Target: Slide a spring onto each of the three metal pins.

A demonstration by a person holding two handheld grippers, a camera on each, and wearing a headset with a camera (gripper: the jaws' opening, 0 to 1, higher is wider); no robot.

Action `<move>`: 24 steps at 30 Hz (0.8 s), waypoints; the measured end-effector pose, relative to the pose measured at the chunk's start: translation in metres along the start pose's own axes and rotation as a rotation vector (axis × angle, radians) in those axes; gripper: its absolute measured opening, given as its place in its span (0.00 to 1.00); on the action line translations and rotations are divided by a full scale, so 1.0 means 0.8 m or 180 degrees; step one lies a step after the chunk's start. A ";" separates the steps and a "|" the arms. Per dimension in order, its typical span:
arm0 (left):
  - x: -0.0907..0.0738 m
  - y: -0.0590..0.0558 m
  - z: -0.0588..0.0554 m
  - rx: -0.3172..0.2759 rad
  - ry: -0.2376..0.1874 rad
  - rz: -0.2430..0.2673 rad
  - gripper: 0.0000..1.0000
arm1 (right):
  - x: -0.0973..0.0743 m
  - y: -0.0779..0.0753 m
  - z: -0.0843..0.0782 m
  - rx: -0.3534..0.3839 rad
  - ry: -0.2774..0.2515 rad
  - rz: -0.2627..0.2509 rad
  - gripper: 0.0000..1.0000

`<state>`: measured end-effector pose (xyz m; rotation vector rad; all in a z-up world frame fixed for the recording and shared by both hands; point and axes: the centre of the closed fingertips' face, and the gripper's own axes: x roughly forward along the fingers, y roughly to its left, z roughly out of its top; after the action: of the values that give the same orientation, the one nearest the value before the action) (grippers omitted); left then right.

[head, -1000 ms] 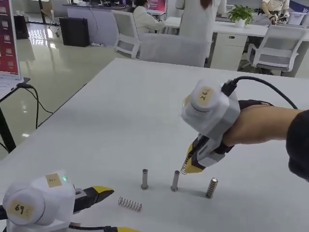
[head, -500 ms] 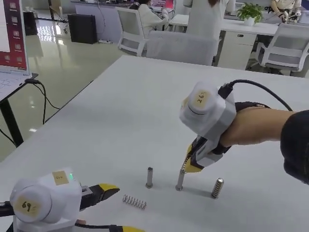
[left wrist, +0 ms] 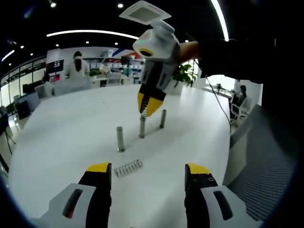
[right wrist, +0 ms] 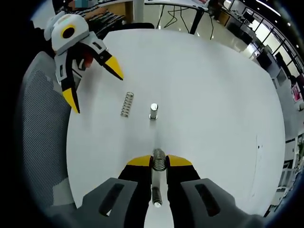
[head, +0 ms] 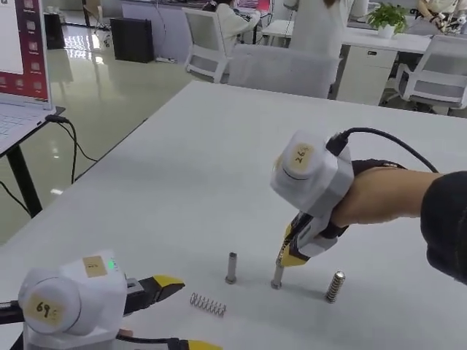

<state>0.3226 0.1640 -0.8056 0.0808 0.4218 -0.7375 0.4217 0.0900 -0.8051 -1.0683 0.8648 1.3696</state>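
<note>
Jaws of the right gripper [head: 290,257] are pinched onto a small coiled steel spring [right wrist: 159,160]. It's held upright, long axis vertical, directly over the middle short grey metal pin [head: 277,277] on the white bench [head: 182,182]. Spring's lower end sits at the pin top; can't tell how far it's seated. Next move, I judge: straight down along the pin axis.

Right-hand grey pin [head: 335,286] already wears a spring. Left grey pin [head: 231,267] is bare. The loose coiled steel spring [head: 208,304] lies flat near it, w/ the left gripper [left wrist: 147,168] nearer, jaws wide apart & empty.
</note>
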 end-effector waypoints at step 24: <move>-0.003 0.003 0.000 -0.0011 0.0012 0.0023 0.57 | 0.041 0.006 -0.008 0.0055 0.0122 0.0123 0.08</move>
<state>0.3229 0.1674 -0.8053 0.0803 0.4262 -0.7294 0.4194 0.0939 -0.8390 -1.0723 0.9282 1.3753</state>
